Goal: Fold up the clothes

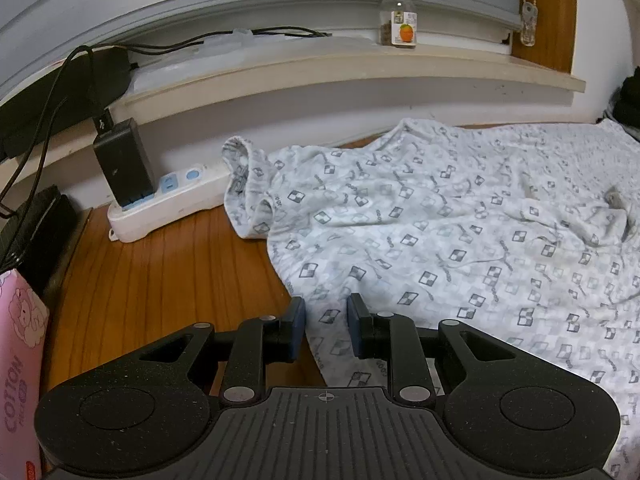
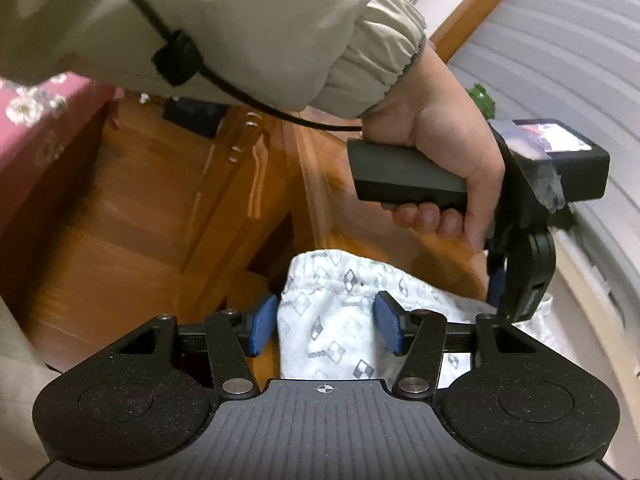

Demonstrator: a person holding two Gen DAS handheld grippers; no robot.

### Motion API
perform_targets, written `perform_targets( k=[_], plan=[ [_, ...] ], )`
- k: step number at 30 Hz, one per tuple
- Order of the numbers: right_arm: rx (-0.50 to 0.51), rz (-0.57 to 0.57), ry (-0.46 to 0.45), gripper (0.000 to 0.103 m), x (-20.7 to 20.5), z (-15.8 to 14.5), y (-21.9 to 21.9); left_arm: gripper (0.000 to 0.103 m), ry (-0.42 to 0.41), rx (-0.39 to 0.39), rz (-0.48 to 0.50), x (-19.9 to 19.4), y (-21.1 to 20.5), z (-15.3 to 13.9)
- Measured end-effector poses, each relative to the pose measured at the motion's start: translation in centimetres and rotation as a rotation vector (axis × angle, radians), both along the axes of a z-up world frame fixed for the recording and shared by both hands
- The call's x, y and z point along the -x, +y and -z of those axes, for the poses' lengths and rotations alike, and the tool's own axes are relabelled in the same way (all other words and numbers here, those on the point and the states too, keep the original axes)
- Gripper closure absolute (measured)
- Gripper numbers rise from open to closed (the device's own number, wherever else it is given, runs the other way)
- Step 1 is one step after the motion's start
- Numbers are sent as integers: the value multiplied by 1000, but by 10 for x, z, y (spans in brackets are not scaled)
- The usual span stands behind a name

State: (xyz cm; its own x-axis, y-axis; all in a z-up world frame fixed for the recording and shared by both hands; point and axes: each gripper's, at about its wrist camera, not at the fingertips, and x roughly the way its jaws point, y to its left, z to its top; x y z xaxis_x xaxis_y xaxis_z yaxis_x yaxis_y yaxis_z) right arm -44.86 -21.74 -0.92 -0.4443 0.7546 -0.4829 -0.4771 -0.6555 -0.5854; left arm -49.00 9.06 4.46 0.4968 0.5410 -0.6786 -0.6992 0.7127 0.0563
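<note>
White cotton garment (image 1: 460,216), printed all over with small grey checkered squares, lies spread and rumpled on the wooden table (image 1: 160,280); its far edge reaches the wall below the window sill (image 1: 360,64). One bunched sleeve or cuff end of the garment rests against the white power strip (image 1: 168,204), which sits on the table just left of it with a black adapter (image 1: 124,164) plugged in. A small clear jar (image 1: 398,16) with an orange on its label stands on the sill, above and behind the garment. A pink tissue pack (image 1: 20,360) stands well to the left of the garment. Left gripper (image 1: 326,326) sits low over the near edge of the garment, pads a narrow gap apart with cloth between them; I cannot tell whether they pinch it. Right gripper (image 2: 326,324) has its blue pads standing apart, on either side of a hanging end of the garment at the table edge, not visibly pressing it. In the right wrist view a hand (image 2: 444,148) in a beige sleeve (image 2: 280,32) grips the left gripper's handle above the garment.
</note>
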Motion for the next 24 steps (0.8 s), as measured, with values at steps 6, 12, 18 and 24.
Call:
perform_targets(
  k=[6, 12, 18, 24],
  plan=[
    [18, -12, 62, 93, -15, -14, 6, 70, -9, 28, -17, 5, 1, -2],
    [82, -50, 139, 98, -32, -36, 5, 42, 12, 31, -57, 11, 5, -6],
    [237, -131, 283, 99, -47, -70, 5, 32, 8, 13, -46, 8, 0, -8],
    [301, -186, 326, 100, -55, -104, -13, 26, -17, 17, -56, 14, -3, -6]
  ],
)
